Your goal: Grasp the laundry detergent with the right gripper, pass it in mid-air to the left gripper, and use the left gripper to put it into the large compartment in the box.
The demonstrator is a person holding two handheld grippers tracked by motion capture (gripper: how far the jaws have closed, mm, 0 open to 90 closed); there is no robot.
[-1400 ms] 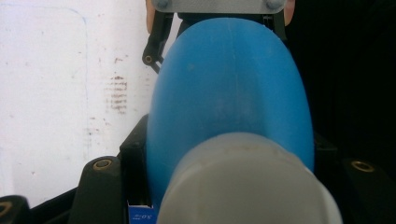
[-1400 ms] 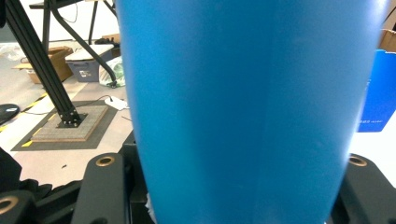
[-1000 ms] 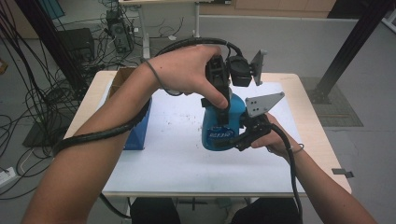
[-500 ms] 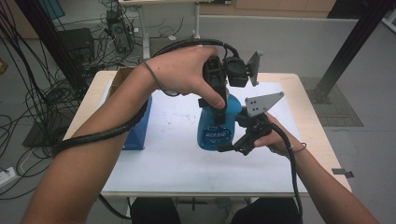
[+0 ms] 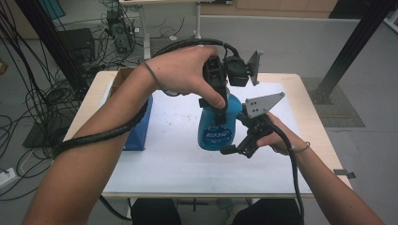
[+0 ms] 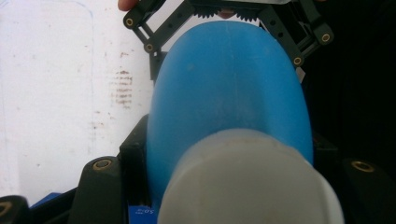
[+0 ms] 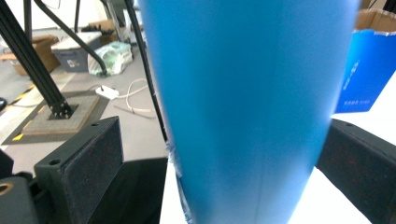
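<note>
Above the white table (image 5: 164,159), the high view shows a blue bottle (image 5: 216,129) held near upright, neck up, white lettering unreadable. The left gripper (image 5: 217,101) clamps its neck; the right gripper (image 5: 237,147), its jaws just opened, flanks its base. A blue box (image 5: 141,126) stands leftward; cables litter the grey floor.

From the left gripper view, the bottle (image 6: 229,88) points away, white cap (image 6: 247,182) nearest.

Along the right gripper view, the bottle (image 7: 247,102) stands between parted jaws, the left one clear of it.

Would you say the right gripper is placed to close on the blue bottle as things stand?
Probably yes: the right gripper has just been opening, and the blue bottle stands between its jaws with gaps either side.
</note>
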